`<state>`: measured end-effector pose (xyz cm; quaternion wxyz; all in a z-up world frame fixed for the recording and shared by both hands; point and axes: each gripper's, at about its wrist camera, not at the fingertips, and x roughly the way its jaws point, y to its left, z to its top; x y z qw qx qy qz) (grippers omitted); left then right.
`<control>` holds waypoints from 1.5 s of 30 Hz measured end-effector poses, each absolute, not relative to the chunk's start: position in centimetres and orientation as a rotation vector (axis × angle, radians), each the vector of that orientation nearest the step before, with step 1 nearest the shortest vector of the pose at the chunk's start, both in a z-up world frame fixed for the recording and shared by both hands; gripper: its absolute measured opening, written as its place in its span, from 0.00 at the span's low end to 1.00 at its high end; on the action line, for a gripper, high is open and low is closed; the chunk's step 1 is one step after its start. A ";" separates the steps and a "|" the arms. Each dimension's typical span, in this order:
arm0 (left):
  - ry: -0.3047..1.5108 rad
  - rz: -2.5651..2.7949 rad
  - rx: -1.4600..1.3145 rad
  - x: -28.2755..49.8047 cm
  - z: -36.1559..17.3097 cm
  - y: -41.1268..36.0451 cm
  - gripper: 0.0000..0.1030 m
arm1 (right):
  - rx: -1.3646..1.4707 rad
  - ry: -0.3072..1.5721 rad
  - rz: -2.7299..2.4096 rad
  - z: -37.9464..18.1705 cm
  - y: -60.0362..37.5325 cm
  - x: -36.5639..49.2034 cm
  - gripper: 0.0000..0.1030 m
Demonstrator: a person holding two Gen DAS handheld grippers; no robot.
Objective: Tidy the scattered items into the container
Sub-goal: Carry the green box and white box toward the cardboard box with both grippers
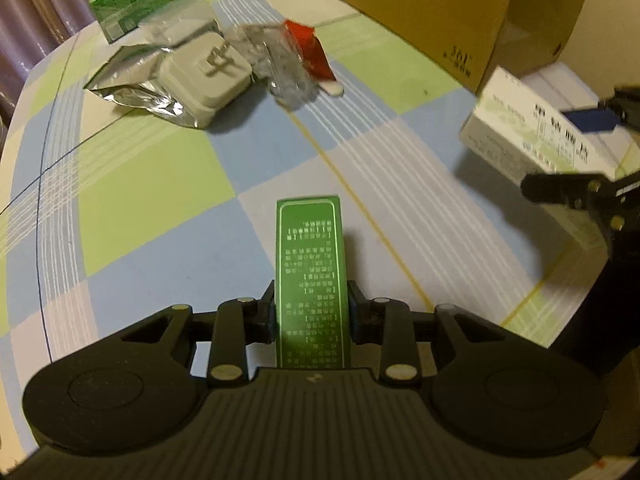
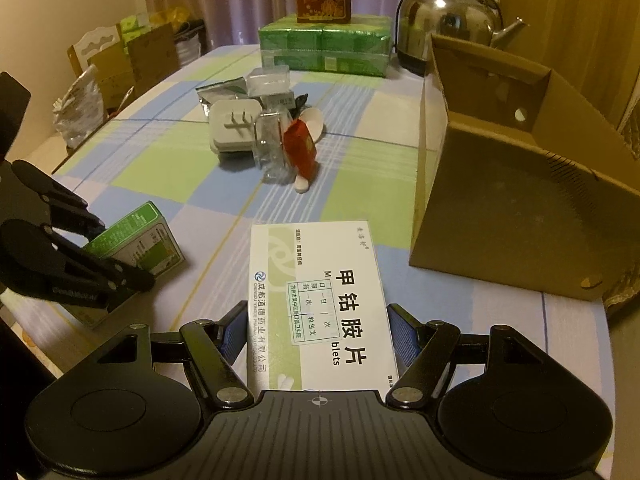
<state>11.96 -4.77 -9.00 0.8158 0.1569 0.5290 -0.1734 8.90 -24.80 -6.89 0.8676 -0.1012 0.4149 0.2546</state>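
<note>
1. Two tools, each closed on a carton. Left tool (image 1: 308,314) clamped narrow on the green box (image 1: 307,264), pads on its two long sides near the rear end. Most of the length sticking out forward, above the counter (image 1: 160,184).
2. Right tool (image 2: 318,322) spread wide, blue pads (image 2: 402,338) against the long edges of the white medicine box (image 2: 316,280). From the left view, apparently carried clear of the counter, with a shadow under it.
3. Probably light, both of them: thin cardboard, mostly hollow. Stiff along the edges, easy to dent on the broad faces, so only a moderate squeeze. Glossy print, maybe a little slippery. With a grip so far back, some risk of the front end drooping or swinging. Better taken nearer the middle, above all the wide white one.
4. Just to the right of the white medicine box: the cardboard container (image 2: 500,200), mouth open toward the tools, nothing visible inside. Short way for the right tool, longer for the left.
5. Farther out, mid-counter, a small pile not yet tidied:
   - white plug adapter (image 2: 234,128): likely hard and heavier; to be held by the flat sides, not the prongs.
   - clear wrapper (image 2: 272,152), red sachet (image 2: 300,148) and foil pouch (image 1: 132,80): soft and crinkly, likely slippery; to be pinched at an edge.
</note>
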 end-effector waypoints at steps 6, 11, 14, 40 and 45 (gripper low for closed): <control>1.076 -0.370 0.326 11.7 -6.4 -4.5 0.25 | -0.203 0.822 0.533 -5.5 -25.3 9.0 0.67; 1.019 -0.371 0.327 11.7 -3.4 -5.0 0.25 | -0.184 0.774 0.517 -3.7 -25.9 8.1 0.67; 0.987 -0.385 0.329 11.7 -1.6 -5.7 0.25 | -0.179 0.742 0.509 -2.4 -26.5 7.6 0.67; 0.774 -0.567 0.310 19.3 8.9 -19.6 0.25 | -0.164 0.541 0.344 7.1 -34.9 14.5 0.67; 0.777 -0.582 0.281 22.6 8.5 -21.9 0.25 | -0.106 0.561 0.309 7.5 -37.2 18.4 0.67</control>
